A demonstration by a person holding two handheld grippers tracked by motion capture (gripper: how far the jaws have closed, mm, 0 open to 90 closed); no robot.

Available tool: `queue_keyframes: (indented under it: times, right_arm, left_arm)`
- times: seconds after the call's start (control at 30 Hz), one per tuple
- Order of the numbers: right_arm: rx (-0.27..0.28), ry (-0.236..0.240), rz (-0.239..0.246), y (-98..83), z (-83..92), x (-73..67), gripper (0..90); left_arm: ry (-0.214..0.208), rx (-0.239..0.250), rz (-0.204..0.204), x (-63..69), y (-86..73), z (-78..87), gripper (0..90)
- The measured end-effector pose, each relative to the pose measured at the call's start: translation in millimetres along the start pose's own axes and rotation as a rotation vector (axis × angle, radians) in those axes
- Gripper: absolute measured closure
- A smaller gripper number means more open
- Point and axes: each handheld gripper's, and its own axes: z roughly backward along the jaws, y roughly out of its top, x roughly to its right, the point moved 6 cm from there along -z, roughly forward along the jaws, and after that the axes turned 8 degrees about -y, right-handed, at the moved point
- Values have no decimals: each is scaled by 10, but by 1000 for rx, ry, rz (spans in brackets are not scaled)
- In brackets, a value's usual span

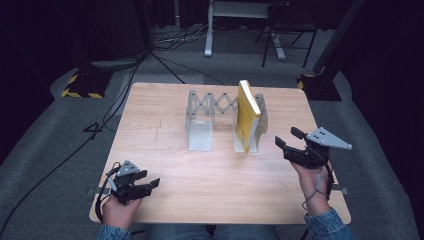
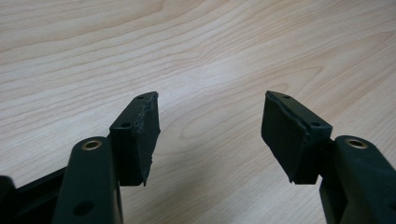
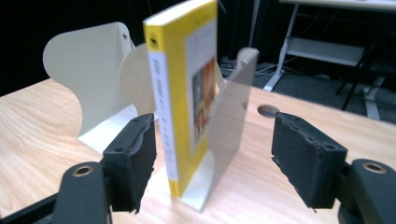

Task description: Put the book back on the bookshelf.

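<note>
**Both grippers open, book standing in the rack**

While the yellow book [image 1: 248, 116] stands upright in the right part of the metal rack [image 1: 200, 122] on the wooden table [image 1: 165, 155], both grippers hold nothing. The left gripper [image 1: 149, 180] rests low near the front left corner, its jaws wide apart above bare wood. The right gripper [image 1: 289, 138] is raised just beside the book, jaws wide apart, touching nothing.

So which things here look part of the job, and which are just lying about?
Likely in play:
- yellow book leaning in the rack
- right gripper, open, aimed at the book
- left gripper, open over the table

Just around:
- floor cables
- stands behind
</note>
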Motion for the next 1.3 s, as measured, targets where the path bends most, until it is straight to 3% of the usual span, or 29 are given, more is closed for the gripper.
queue_keyframes:
  times: [0.27, 0.37, 0.4, 0.5, 0.57, 0.77, 1.1, 1.17, 1.23, 1.3]
  right_arm:
    - [-92, -4, -9, -411, 209, 416, 246]
    - [-105, 0, -20, -508, 258, 497, 246]
    - [-126, -21, -20, -612, 299, 575, 239]
    - [-147, -30, -28, -718, 324, 638, 230]
    - [-193, -35, -36, -887, 341, 712, 211]
    - [-305, -28, -12, -1151, 333, 751, 173]
    - [-350, -20, 9, -1416, 266, 690, 163]
    - [-363, -17, 7, -1468, 241, 682, 157]
    - [-376, -18, 0, -1554, 215, 680, 149]
    - [-381, -16, 1, -1614, 197, 676, 139]
  left_arm:
    - [57, -29, -7, -147, -44, 13, 351]
    - [73, -44, -19, -208, -77, 28, 345]
    - [81, -44, -19, -229, -99, 31, 342]
    - [88, -58, -24, -249, -121, 40, 341]
    - [92, -59, -28, -263, -141, 28, 338]
    - [84, -68, -38, -269, -151, 8, 329]
    - [84, -79, -46, -262, -177, -57, 314]
    - [96, -78, -76, -281, -178, -65, 304]
    - [115, -58, -129, -304, -193, -115, 223]
    - [115, -62, -128, -298, -193, -118, 195]
